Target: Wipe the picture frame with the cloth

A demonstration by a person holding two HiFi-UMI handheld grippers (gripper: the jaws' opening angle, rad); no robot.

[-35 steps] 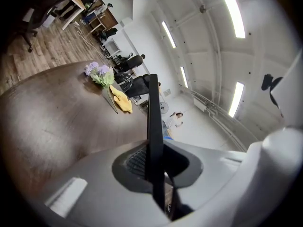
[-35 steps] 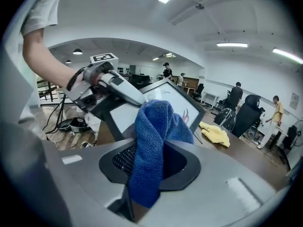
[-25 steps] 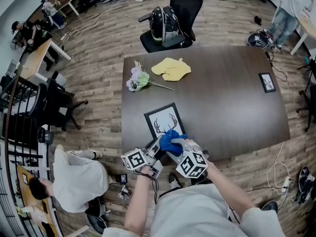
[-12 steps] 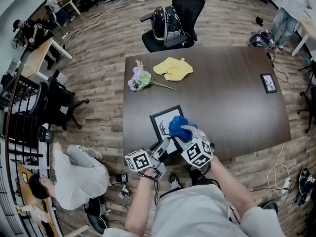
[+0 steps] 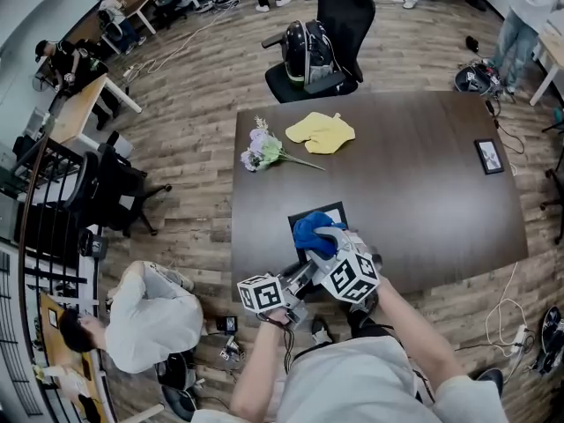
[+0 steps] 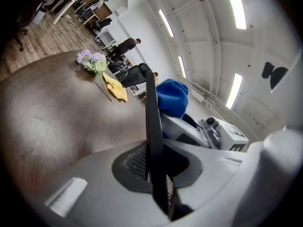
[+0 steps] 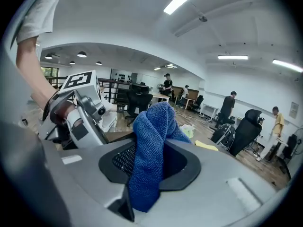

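At the left of the bench (image 5: 423,192), the flowers (image 5: 264,151) lie near the far edge, well apart from your work.

Your left gripper (image 5: 303,270) reaches in from the near edge. Its jaws are nearly together and clamped on the near edge of the frame (image 5: 319,211). Its own view shows the thin dark edge running straight up between the ribbed pads, with pad pressing on both faces. The frame sits at the near side of the bench, just in front of you. Only its dark rim and a strip of the white print show, because the blue cloth (image 5: 314,230) covers its middle.

The cloth is bunched against the face of the frame, on the side away from the flowers. Your right gripper (image 5: 329,236) holds it. Its jaws are closed on a folded bundle of the fabric, which stands up above the pads and hangs below them. The two grippers sit just beside each other.

Beyond the frame, a yellow rag (image 5: 322,132) lies near the far edge. A small frame (image 5: 489,156) lies flat at the right end.
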